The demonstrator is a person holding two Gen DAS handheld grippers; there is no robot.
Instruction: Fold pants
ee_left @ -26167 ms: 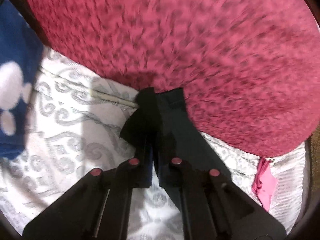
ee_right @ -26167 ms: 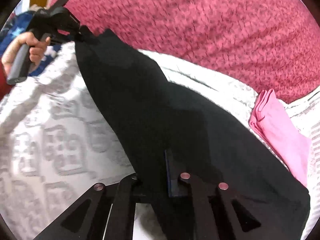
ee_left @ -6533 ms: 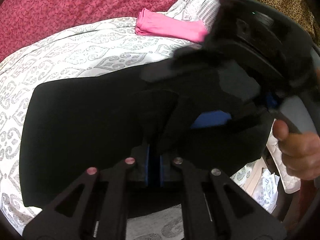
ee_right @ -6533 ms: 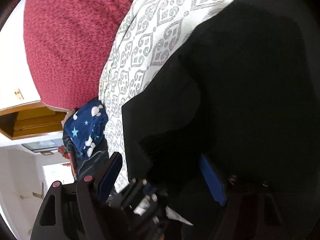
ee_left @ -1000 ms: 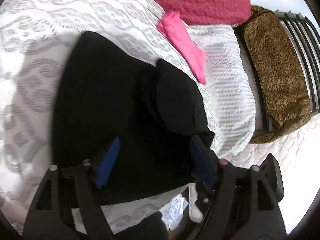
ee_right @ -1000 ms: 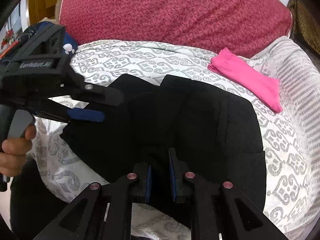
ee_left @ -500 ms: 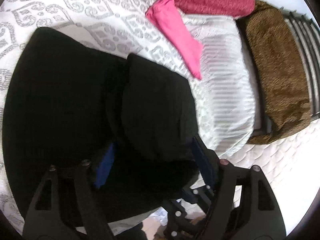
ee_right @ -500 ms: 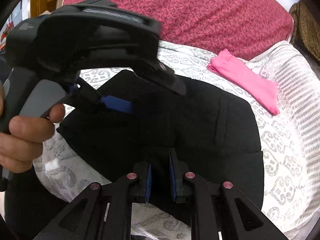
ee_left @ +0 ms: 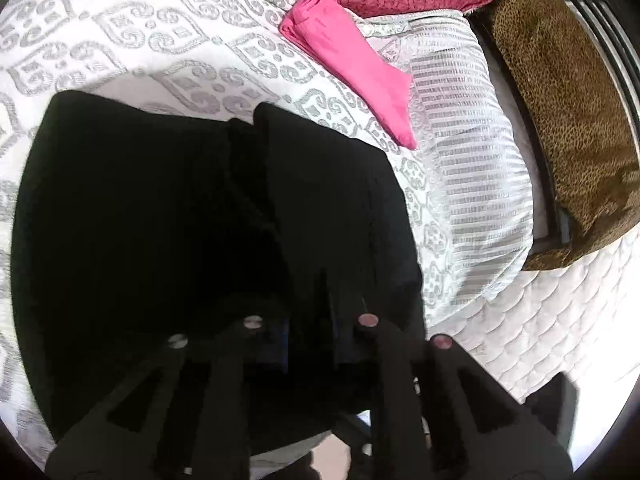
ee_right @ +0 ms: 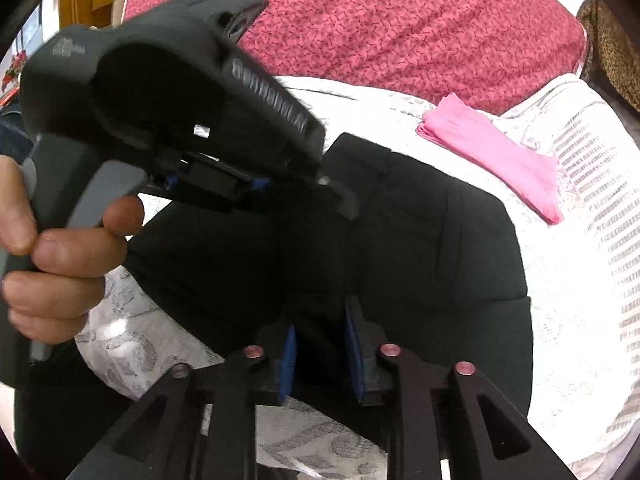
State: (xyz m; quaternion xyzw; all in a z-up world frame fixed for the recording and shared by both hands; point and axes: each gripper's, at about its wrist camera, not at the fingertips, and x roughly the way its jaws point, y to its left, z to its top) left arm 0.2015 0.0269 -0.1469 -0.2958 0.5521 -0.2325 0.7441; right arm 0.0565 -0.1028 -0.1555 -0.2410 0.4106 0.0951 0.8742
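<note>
Handing over the fold, we have just been closing our left gripper (ee_left: 308,340) on the black pants (ee_left: 160,220) while our right gripper (ee_right: 320,344) has been opening, its pads now slack beside that hem.

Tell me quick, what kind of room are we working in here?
Most likely a bedroom: the black pants lie on a patterned bedspread, with a red quilted cover behind and bare mattress showing.

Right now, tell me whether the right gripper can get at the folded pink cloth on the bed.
Probably yes: the folded pink cloth lies uncovered beyond the black pants, nothing between it and the right gripper.
</note>
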